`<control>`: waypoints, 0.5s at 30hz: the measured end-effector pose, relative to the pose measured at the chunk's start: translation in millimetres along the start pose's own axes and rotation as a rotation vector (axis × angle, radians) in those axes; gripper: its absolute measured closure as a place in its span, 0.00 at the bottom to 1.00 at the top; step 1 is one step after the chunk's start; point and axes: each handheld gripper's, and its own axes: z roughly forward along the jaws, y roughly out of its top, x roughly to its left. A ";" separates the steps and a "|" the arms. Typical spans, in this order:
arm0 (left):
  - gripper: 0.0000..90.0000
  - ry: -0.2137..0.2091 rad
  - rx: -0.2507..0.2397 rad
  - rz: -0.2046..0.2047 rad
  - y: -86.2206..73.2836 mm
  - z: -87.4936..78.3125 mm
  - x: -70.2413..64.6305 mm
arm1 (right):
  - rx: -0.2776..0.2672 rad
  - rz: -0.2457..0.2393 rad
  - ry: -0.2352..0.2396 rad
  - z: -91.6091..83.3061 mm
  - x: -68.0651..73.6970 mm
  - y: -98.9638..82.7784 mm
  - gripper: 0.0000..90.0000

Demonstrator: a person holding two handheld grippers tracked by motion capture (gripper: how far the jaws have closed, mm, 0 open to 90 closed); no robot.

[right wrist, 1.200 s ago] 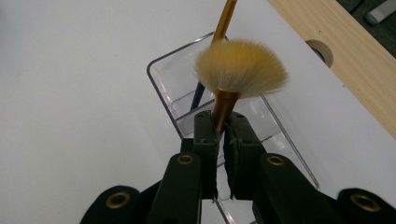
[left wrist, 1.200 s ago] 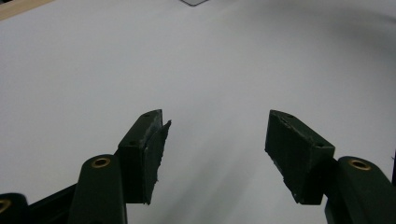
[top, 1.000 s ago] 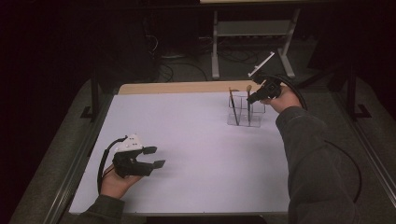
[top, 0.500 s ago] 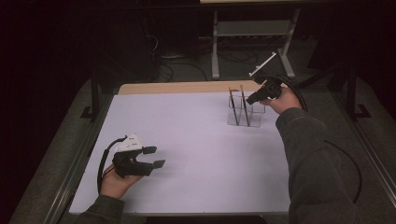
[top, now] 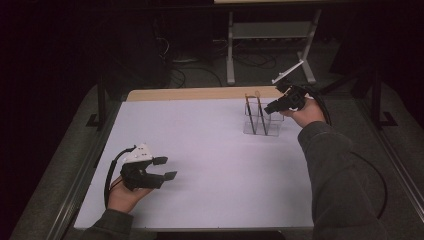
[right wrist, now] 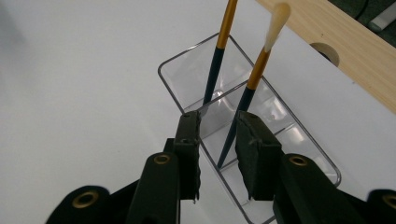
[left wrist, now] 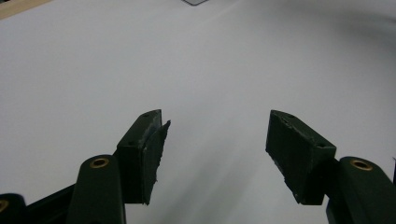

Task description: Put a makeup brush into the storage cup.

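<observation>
Left brush point(right wrist: 219, 44) bristles past right gripper view's top edge; holder's point(right wrist: 299, 135) near corner behind jaws.

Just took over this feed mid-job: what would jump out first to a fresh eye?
Two paintbrushes stand tilted in a clear holder at the table's far right. The right gripper sits right at them; its jaws have just been opening, a handle between them. The left gripper rests open at the near left.

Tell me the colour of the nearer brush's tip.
Cream-white bristles on the brush, above a golden-orange band; clearest in the right gripper view.
</observation>
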 end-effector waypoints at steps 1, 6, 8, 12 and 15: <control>0.40 0.000 0.000 -0.001 0.0 0.0 0.0 | -0.006 0.001 -0.002 -0.2 0.1 -1.1 0.74; 0.36 0.007 0.002 -0.003 1.1 0.1 -0.3 | -0.030 0.002 -0.004 -3.6 3.0 -7.6 0.70; 0.36 0.003 0.005 -0.006 1.1 0.6 -0.6 | -0.037 0.012 -0.006 -4.9 4.4 -10.0 0.68; 0.34 0.003 0.006 -0.010 1.2 0.9 -0.6 | -0.053 0.008 -0.013 -7.9 5.9 -15.5 0.66; 0.34 0.007 0.002 -0.009 1.4 -1.0 -0.3 | -0.065 0.023 -0.008 -11.2 7.5 -19.7 0.63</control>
